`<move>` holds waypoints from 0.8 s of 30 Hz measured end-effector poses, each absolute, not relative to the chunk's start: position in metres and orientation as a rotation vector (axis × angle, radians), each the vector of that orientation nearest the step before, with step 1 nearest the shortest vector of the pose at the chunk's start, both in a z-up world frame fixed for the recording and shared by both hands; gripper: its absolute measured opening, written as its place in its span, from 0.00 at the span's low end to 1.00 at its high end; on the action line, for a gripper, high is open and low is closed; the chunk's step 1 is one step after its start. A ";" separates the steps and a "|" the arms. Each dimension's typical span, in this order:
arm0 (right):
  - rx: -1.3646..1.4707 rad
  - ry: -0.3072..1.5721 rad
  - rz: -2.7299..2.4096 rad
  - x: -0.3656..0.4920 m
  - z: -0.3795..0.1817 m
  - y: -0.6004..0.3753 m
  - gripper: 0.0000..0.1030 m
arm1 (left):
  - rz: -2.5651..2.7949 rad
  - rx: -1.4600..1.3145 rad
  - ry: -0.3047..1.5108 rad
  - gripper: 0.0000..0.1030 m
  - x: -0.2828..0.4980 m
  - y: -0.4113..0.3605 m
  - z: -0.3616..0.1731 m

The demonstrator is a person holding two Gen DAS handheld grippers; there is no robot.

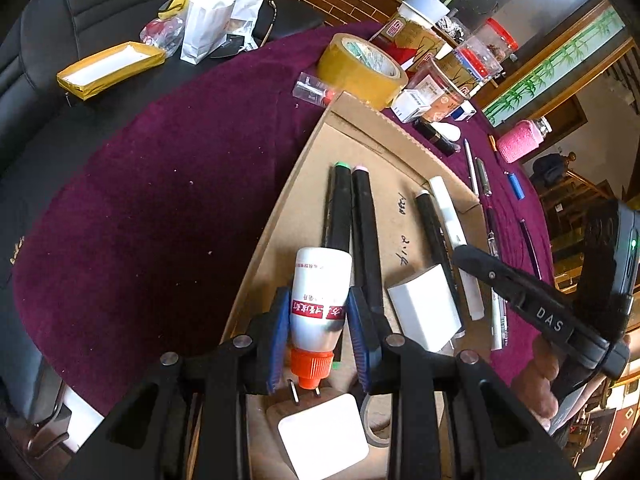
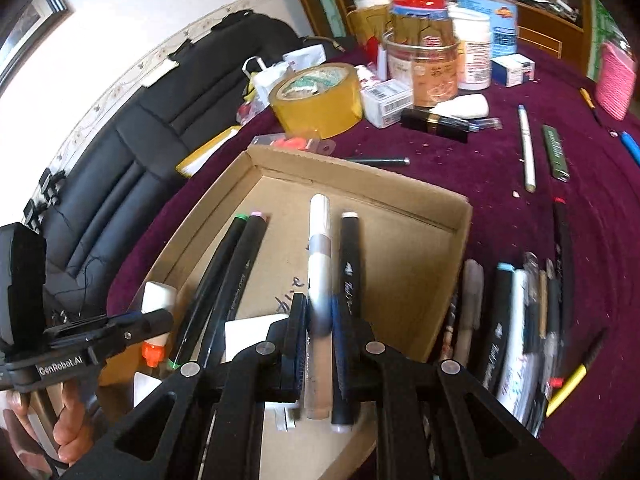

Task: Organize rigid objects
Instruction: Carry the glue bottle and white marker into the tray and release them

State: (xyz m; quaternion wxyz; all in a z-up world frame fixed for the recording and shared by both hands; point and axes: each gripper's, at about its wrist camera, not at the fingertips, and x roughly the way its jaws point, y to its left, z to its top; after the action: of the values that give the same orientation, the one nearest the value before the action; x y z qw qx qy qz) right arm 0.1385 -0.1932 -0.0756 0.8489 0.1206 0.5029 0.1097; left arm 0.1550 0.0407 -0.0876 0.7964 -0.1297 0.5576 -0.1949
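Your left gripper (image 1: 318,322) is clenched on a white bottle (image 1: 320,292) with an orange cap, held over the near end of the box (image 1: 372,120). Your right gripper (image 2: 320,344) grips a white marker (image 2: 319,264), its blue pads tight on the barrel, low over the box floor.

The box is plain brown cardboard, shallow, with handwriting on the bottom. Inside lie three black markers: two side by side with green and pink ends (image 1: 352,208), and one with a white end (image 2: 349,264) just beside the white marker. Also inside are two white cubes: a charger (image 1: 323,440) with its prongs showing, and a plain block (image 1: 426,306).

The box sits on a round table under a plush maroon cloth (image 1: 152,184) speckled with crumbs. Beyond the box stands one roll of tan tape (image 1: 360,68), then a cluster of clear jars and small cartons. Loose pens lie scattered on the cloth to the right, and a blurred bunch (image 2: 516,312) is packed against the box wall. A black padded seat (image 2: 120,176) curves behind, carrying a white paper bag (image 1: 204,20) and a yellow tray (image 1: 110,68).
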 end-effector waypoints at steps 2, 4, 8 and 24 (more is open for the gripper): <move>0.232 1.064 0.223 0.144 -0.077 -0.190 0.12 | -0.419 -0.278 1.196 0.27 0.156 0.041 -0.087; 0.220 1.074 0.227 0.150 -0.079 -0.188 0.12 | -0.418 -0.268 1.195 0.27 0.156 0.039 -0.087; 0.192 1.098 0.240 0.159 -0.084 -0.184 0.12 | -0.394 -0.185 1.184 0.27 0.153 0.032 -0.087; 0.031 1.120 0.206 0.171 -0.098 -0.159 0.13 | -0.376 -0.097 1.179 0.27 0.152 0.023 -0.087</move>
State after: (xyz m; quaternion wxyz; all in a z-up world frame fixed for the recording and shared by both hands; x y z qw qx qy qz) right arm 0.1713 -0.1594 -0.0982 0.8420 0.0148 0.5303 0.0976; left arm 0.1516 0.0227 -0.0873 0.8135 -0.0455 0.5524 -0.1762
